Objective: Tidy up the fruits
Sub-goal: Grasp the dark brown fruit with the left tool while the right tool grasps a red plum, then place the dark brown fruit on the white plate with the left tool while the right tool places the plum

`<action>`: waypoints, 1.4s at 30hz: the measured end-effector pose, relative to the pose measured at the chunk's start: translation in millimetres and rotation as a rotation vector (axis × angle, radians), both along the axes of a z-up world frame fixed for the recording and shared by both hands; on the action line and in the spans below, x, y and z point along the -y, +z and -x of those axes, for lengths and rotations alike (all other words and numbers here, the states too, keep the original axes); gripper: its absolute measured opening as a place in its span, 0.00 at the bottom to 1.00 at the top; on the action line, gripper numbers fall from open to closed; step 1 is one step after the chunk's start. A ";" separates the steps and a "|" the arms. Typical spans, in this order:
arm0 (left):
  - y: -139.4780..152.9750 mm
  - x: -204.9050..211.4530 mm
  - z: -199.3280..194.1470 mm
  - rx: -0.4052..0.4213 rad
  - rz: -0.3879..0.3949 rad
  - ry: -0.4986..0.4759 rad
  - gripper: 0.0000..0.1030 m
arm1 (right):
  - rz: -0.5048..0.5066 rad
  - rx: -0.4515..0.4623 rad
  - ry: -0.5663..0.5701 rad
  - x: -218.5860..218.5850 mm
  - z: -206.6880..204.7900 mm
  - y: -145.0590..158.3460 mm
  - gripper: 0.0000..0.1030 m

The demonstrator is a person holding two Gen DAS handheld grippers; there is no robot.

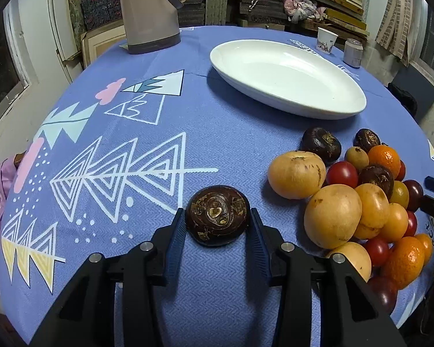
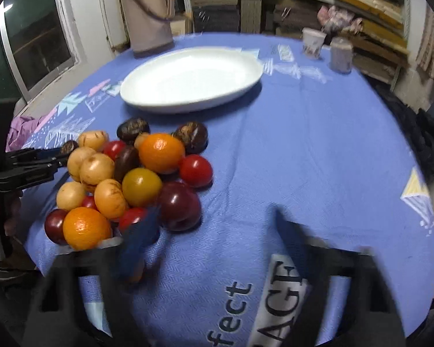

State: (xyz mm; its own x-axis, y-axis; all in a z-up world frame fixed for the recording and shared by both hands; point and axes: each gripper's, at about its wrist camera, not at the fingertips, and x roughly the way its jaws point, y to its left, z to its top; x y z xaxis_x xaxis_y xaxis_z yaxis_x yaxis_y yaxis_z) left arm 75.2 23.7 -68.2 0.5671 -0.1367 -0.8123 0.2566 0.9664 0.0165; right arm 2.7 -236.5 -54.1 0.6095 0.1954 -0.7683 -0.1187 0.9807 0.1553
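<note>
left tool (image 1: 218,222) | brackets dark chestnut (image 1: 218,215) | contact unclear

tablecloth (image 2: 318,159) | dark print "fect" | white patch, cut-off letters "AGE" | nothing else legible

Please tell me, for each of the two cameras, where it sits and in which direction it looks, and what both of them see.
Left wrist: sits behind the left gripper, facing across the table; its fingers grip a dark water chestnut.
Right wrist: sits behind the right gripper, open and blurred, low beside the fruit pile; the left gripper also shows at its left edge.
Shared: the white plate, the fruit pile, the thermos jug, the blue tablecloth.
</note>
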 end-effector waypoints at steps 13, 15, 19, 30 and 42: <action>-0.4 1.6 0.4 -0.002 0.016 -0.010 0.56 | -0.021 -0.056 0.015 -14.1 -21.8 -7.4 0.64; -1.7 8.6 2.2 0.007 -0.008 -0.023 0.62 | -0.041 -0.064 0.011 -13.0 -24.6 -9.4 0.63; -2.5 8.6 2.4 0.016 0.005 -0.020 0.63 | -0.096 -0.089 0.018 -9.4 -25.9 -14.5 0.38; 5.4 -4.5 0.4 -0.006 0.072 -0.001 0.42 | -0.184 -0.055 -0.034 12.4 -19.3 0.4 0.37; 52.6 11.9 -8.3 0.102 0.039 -0.046 0.42 | -0.151 0.040 0.002 13.2 -36.6 40.9 0.38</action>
